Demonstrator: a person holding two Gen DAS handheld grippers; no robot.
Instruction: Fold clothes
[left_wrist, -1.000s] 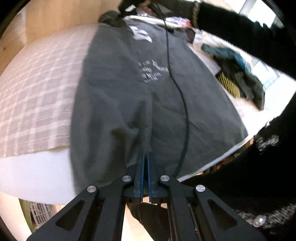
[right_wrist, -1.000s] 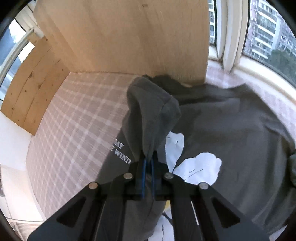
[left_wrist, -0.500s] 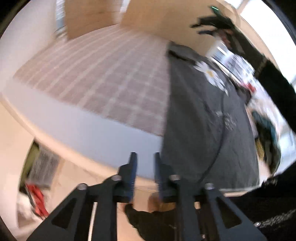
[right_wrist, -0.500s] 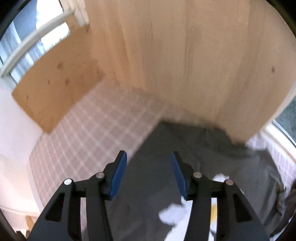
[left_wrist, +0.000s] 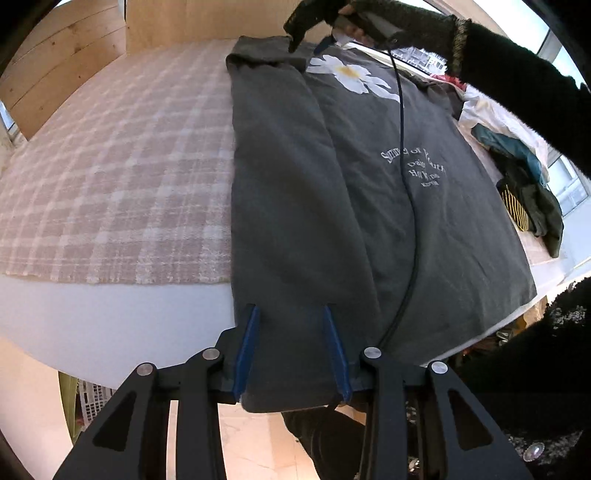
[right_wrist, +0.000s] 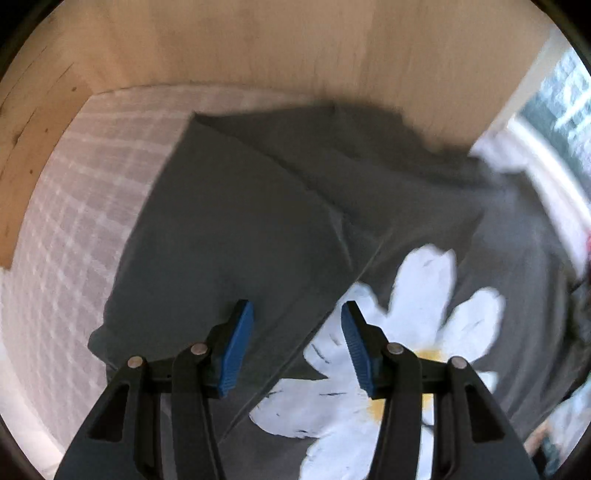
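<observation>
A dark grey T-shirt (left_wrist: 369, 229) with a white daisy print (right_wrist: 417, 295) lies flat on the plaid blanket (left_wrist: 110, 166) of a bed. Its left side is folded over in a long strip. My left gripper (left_wrist: 290, 307) hangs over the hem of that strip at the bed's near edge. Its jaws are opening, the cloth lies under the gap and the pads do not press on it. My right gripper (right_wrist: 295, 303) hovers over the folded shoulder by the daisy, and its jaws are also opening with nothing pinched. It shows at the shirt's far end (left_wrist: 314, 37) in the left wrist view.
A black cable (left_wrist: 408, 192) runs across the shirt. A pile of dark and teal clothes (left_wrist: 524, 184) and a white garment (left_wrist: 495, 114) lie to the right. A wooden wall (right_wrist: 295, 44) backs the bed. A white crate (left_wrist: 92, 398) stands on the floor. A person's dark sleeve (left_wrist: 517, 74) reaches over.
A second ago both grippers were shut on bunched shirt fabric. Both have let go and stand open, and the shirt's left side now lies flat, folded over.
</observation>
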